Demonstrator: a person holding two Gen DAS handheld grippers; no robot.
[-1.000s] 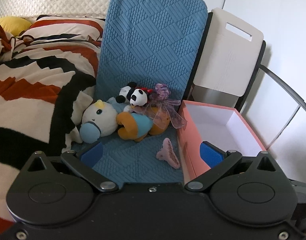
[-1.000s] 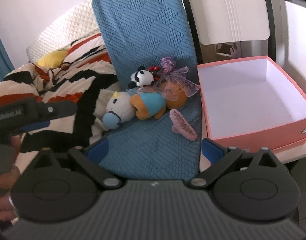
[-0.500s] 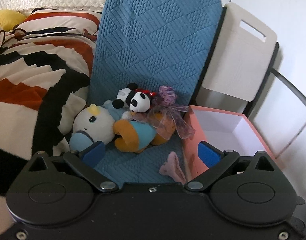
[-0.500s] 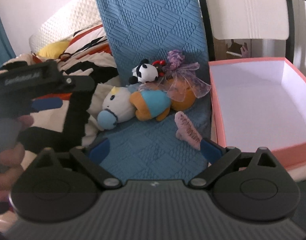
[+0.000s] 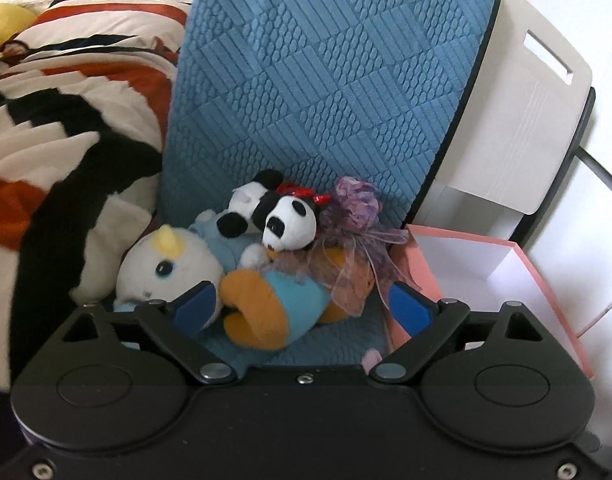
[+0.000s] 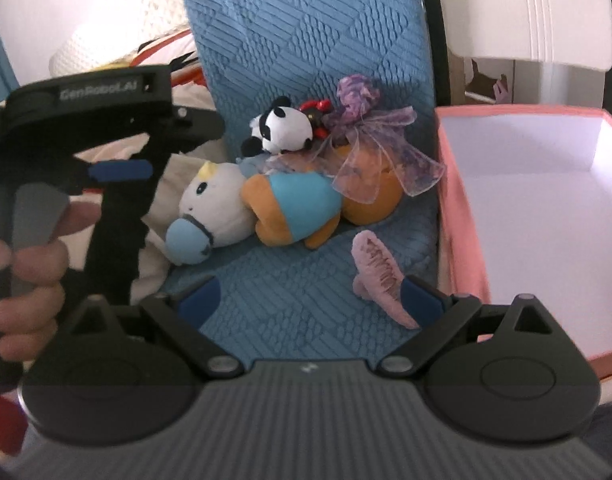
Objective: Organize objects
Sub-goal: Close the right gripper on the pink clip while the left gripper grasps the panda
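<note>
Left gripper: wide apart, just been closing a little, with the orange-and-blue plush lying between the blue pads but not pressed by them. Held in a person's hand, far from the pink box on the side of the toy pile. Right gripper: also wide apart, clamped on nothing, with the pink hair claw just beside one pad, on the side toward the pink box.

Inside the pink box: only bare white bottom and walls, as far as both views reach. So, by judgement, nothing put away yet; task at its very beginning.

Left to do, all of it beside the pink box on the blue quilted cushion:
- hair claw, nearest to the box wall, lying apart from the toys;
- orange-and-blue plush, near the box, under a purple organza bow;
- panda plush, on top of the pile, touching a small red-and-black toy too little to name;
- unicorn plush, farthest from the box, leaning on the striped blanket.

Probably first in turn: orange-and-blue plush for the left side, hair claw for the right. Cannot tell whether the bow is tied to a toy or loose.
</note>
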